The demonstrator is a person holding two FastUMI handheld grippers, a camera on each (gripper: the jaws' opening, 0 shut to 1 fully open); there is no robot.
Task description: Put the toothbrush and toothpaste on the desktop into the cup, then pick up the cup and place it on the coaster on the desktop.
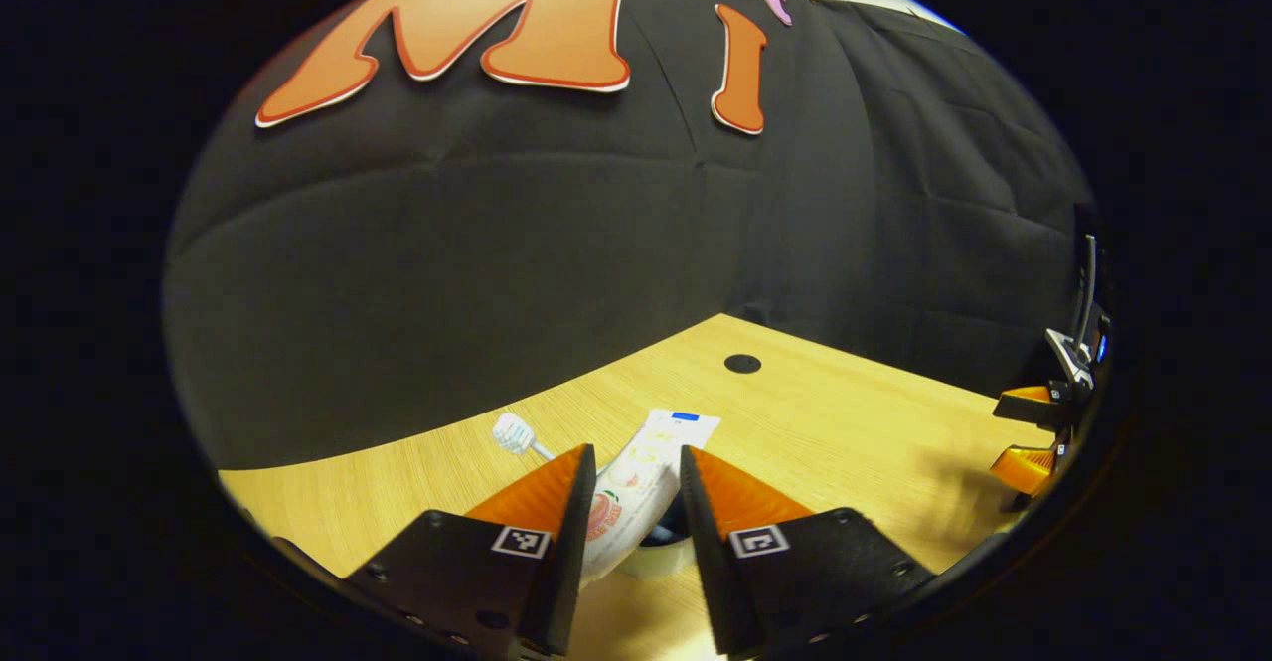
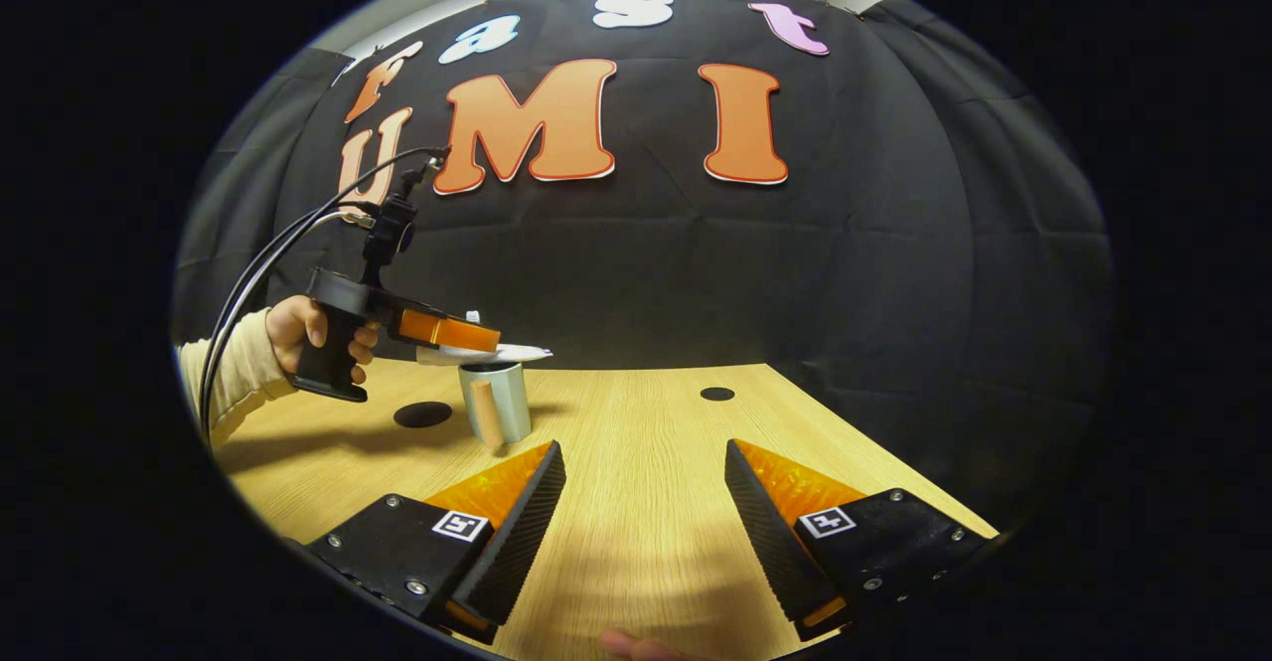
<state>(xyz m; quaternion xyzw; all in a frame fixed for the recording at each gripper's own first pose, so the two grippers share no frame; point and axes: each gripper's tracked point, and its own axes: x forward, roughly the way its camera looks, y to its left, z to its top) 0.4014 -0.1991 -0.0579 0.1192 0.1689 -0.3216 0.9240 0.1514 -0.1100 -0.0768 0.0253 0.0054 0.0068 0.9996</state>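
Left gripper [image 1: 636,497], clamped on the toothpaste [image 1: 636,482], hovers over the cup [image 2: 495,398] holding the toothbrush [image 1: 517,433]; right gripper [image 2: 644,502] waits apart; coaster placement remains.

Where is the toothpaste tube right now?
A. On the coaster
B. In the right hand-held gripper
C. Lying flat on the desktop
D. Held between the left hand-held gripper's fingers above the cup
D. In the left gripper view the toothpaste tube sits between the left hand-held gripper's fingers over the cup; the right gripper view shows it raised above the cup.
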